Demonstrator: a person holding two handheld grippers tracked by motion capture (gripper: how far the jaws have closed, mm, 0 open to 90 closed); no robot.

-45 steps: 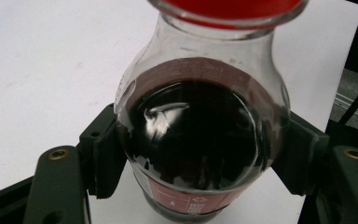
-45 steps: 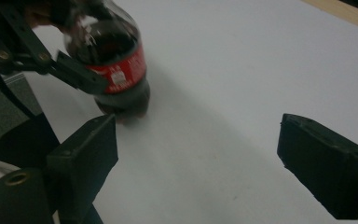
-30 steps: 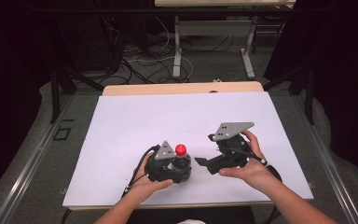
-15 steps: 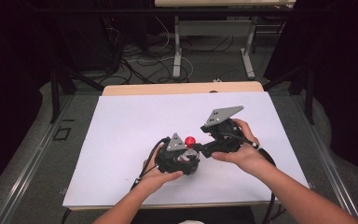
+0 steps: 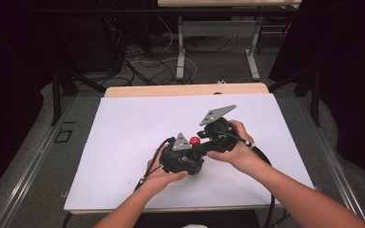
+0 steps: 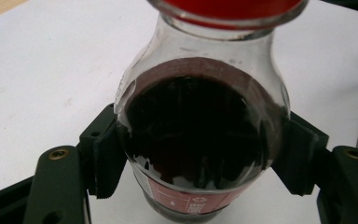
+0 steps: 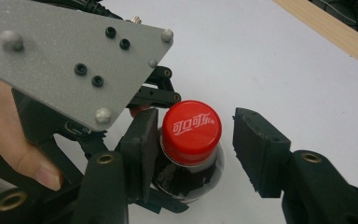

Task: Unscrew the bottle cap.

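Standing upright on the desk (image 5: 123, 142), the cola bottle (image 6: 200, 135) is clenched round its belly by the left tongs (image 6: 200, 158), while the right tongs (image 7: 196, 149) hang released astride its red cap (image 7: 191, 127), one pad close beside it, the other apart. The bottle's long axis runs straight up between those open jaws, so I'd judge closing on the cap comes next. The right tongs' view shows the cap top; the left's shows dark drink.

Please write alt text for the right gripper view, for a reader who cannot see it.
An open claw straddles the red cap of a dark cola bottle on a white table. The other claw's grey plate and a thumb are at left.
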